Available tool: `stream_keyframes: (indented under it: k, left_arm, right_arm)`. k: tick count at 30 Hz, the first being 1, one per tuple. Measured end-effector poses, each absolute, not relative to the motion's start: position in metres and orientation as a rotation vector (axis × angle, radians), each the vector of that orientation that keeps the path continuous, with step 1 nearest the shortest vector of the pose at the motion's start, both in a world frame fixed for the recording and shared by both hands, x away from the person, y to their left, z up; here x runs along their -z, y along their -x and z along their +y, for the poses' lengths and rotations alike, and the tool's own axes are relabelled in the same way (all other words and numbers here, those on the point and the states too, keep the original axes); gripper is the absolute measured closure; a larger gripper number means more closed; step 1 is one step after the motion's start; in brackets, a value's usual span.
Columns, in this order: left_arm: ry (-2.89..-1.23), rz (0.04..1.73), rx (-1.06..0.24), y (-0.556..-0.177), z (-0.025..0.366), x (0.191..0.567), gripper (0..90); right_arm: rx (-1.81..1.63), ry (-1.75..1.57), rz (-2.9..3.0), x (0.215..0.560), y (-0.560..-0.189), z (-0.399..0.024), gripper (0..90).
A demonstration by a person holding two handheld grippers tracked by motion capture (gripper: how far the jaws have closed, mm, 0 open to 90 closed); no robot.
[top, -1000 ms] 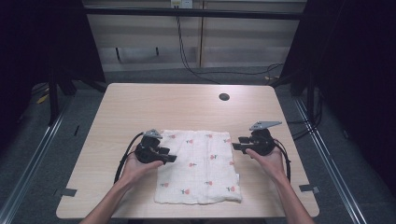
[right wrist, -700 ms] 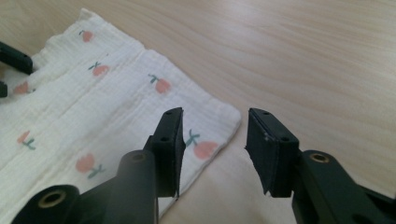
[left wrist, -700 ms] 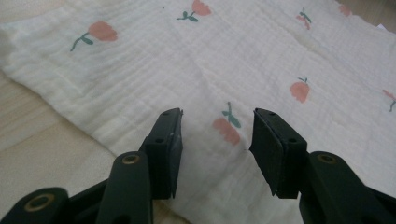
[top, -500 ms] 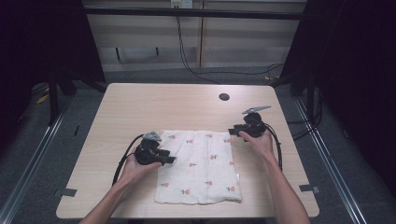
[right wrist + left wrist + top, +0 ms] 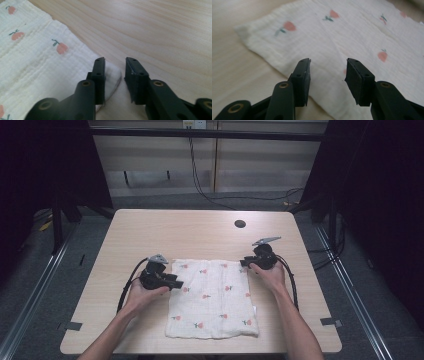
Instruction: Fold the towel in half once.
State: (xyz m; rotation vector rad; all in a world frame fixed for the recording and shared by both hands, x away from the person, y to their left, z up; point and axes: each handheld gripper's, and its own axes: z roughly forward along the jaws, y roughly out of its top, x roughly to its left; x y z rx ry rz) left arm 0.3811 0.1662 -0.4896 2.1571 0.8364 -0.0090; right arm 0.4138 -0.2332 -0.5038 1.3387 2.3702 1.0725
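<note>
On the wooden table [image 5: 150, 235], a strawberry-print cloth [image 5: 212, 300] lay flat. The left gripper [image 5: 172, 282] hovered half-open over its left edge; the right gripper [image 5: 245, 263], its jaws just narrowing, straddled the far right corner, best pinched squarely before lifting.

wooden table [image 5: 150, 230], grey floor [image 5: 30, 290]

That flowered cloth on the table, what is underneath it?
The white cloth with small red flowers lies flat on the light wooden table, whose bare top shows all around it. Whatever is beneath its middle is covered; no bulge shows.
</note>
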Motion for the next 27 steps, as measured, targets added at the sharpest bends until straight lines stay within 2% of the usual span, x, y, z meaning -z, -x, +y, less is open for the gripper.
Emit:
stream_keyframes:
  k: [1,4,12,22,25,27]
  left_arm:
    - [-2.157,0.841,-0.01,-0.386,0.169,0.489,58.4]
    - [-2.12,0.893,-0.064,-0.399,0.178,0.489,61.1]
    - [-2.051,1.041,-0.101,-0.423,0.187,0.502,64.3]
    - [-2.1,1.009,-0.107,-0.445,0.168,0.503,64.4]
    - [-2.104,1.004,-0.127,-0.448,0.163,0.504,70.5]
    - [-2.119,0.974,-0.134,-0.448,0.16,0.505,81.6]
  right_arm:
    - [-1.062,-1.328,2.375,0.504,-0.413,-0.232,79.3]
    - [-1.034,-1.32,2.369,0.503,-0.412,-0.23,86.1]
    - [-1.056,-1.345,2.369,0.504,-0.412,-0.233,87.4]
    - [-1.091,-1.364,2.356,0.505,-0.411,-0.235,87.3]
    - [-1.103,-1.381,2.355,0.506,-0.411,-0.236,87.3]
    - [-1.109,-1.384,2.354,0.506,-0.411,-0.237,87.3]
